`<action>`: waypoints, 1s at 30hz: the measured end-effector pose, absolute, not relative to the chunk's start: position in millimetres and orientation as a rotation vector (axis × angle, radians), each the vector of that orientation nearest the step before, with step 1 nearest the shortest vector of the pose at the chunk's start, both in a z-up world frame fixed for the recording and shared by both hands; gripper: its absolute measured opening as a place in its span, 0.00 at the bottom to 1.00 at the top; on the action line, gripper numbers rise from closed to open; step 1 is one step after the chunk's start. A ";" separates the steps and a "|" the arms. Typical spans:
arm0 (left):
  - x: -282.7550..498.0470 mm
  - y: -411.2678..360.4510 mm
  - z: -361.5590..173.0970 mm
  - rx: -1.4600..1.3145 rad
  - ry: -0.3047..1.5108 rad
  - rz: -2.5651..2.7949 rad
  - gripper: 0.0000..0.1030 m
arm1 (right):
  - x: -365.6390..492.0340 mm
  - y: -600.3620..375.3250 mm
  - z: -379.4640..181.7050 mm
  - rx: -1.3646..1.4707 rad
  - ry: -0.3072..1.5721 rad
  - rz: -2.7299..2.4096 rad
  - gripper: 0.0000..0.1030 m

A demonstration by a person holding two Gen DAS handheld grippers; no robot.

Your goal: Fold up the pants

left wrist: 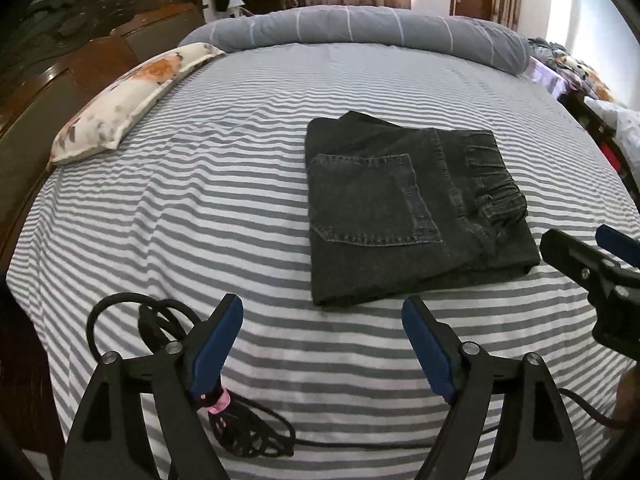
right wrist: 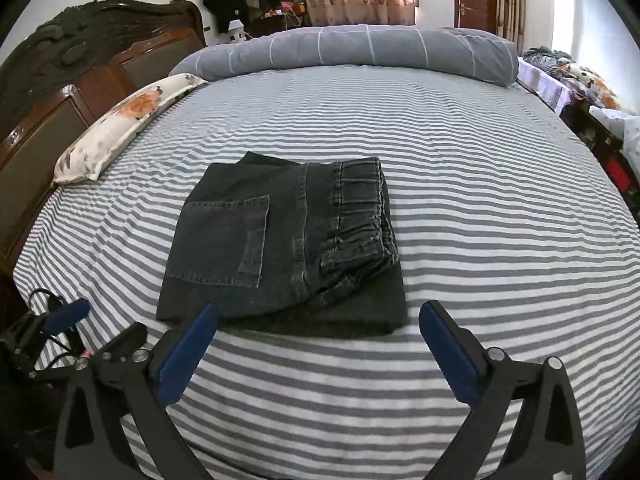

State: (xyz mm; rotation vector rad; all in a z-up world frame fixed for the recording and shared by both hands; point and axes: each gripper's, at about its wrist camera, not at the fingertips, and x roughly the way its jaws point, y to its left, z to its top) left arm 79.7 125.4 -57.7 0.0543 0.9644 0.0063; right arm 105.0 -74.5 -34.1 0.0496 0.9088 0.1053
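Pants (right wrist: pixel 280 240) lie folded just ahead of both grippers — left gripper (left wrist: pixel 322 316), right gripper (right wrist: pixel 318 320), 2 spread fingers each, empty — only withdrawal seems left.

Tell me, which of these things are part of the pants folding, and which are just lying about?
Part of the job:
- black pants, folded on the striped bed
- left gripper, jaws open
- right gripper, jaws open

Just lying about:
- floral pillow
- rolled grey duvet
- black cable

The striped bed (right wrist: pixel 460 184) carries folded black pants (right wrist: pixel 280 240), 1 floral pillow (right wrist: pixel 120 136), a rolled grey duvet (right wrist: pixel 360 50), perhaps cable (left wrist: pixel 248 436).
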 end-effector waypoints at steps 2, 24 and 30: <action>74.0 127.1 -56.3 0.055 0.957 0.017 0.81 | 100.4 -71.4 -34.6 0.041 0.915 0.104 0.97; 66.7 137.6 -56.4 0.013 0.945 0.037 0.82 | 82.8 -59.3 -42.9 -0.029 0.940 0.061 0.98; 67.4 133.4 -59.4 0.044 0.952 0.056 0.82 | 84.0 -57.8 -48.7 -0.032 0.956 0.059 0.98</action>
